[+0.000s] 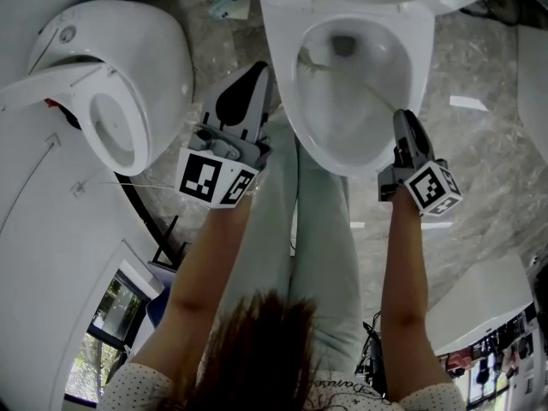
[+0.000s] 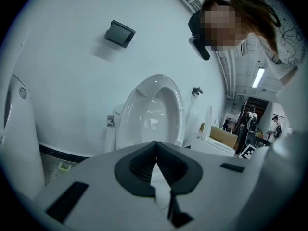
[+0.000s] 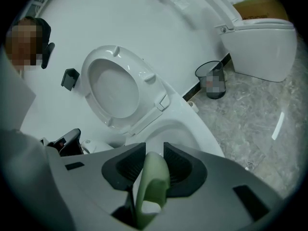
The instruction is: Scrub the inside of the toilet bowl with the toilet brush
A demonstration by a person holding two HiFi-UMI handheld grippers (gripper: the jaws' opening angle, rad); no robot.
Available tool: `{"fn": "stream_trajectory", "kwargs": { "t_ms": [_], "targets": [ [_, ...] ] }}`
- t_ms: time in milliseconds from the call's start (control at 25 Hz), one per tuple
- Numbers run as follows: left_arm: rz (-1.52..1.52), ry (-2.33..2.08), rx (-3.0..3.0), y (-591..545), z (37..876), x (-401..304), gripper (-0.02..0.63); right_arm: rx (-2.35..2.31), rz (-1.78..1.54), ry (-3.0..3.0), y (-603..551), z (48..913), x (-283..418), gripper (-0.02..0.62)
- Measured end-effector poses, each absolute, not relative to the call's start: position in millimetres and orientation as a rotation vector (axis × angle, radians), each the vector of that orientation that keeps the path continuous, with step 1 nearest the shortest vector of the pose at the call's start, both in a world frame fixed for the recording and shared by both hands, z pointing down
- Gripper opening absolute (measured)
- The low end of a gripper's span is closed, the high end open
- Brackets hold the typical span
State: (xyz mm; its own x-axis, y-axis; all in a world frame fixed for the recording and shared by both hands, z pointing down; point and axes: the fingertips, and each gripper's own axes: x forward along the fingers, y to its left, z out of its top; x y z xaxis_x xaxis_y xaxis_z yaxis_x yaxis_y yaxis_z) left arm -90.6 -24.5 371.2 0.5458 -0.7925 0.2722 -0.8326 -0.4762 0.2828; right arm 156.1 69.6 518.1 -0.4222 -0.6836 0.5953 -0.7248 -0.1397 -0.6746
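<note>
Right gripper (image 1: pixel 404 120) (image 3: pixel 150 150): clamped on the toilet brush's pale green handle (image 3: pixel 153 186), at the near right rim of the toilet bowl (image 1: pixel 284 84).
Toilet brush (image 1: pixel 355 82): shaft slants across the bowl; its head rests low on the far left inner wall.
Left gripper (image 1: pixel 248 88) (image 2: pixel 156 155): jaws pressed together, empty, just left of the bowl.
Seat lid (image 3: pixel 113 88): raised.
Floor (image 1: pixel 479 135): grey marbled.

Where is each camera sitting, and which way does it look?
Head view: on the person's head, looking down at the toilet bowl; both arms, legs, left gripper and right gripper show.
Left gripper view: on the left gripper, facing a raised toilet seat; its shut jaws show.
Right gripper view: on the right gripper, facing the bowl; its jaws clamp the toilet brush.
Shared: head and right gripper views show bowl.
</note>
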Motion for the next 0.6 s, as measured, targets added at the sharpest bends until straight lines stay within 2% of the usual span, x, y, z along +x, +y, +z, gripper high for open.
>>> {"fn": "stream_trajectory", "kwargs": {
  "t_ms": [600],
  "targets": [
    [0.159,-1.311,2.421,-22,369,-83,0.003,1.503,1.599,-2.055,113,514,157,0.127]
  ]
}}
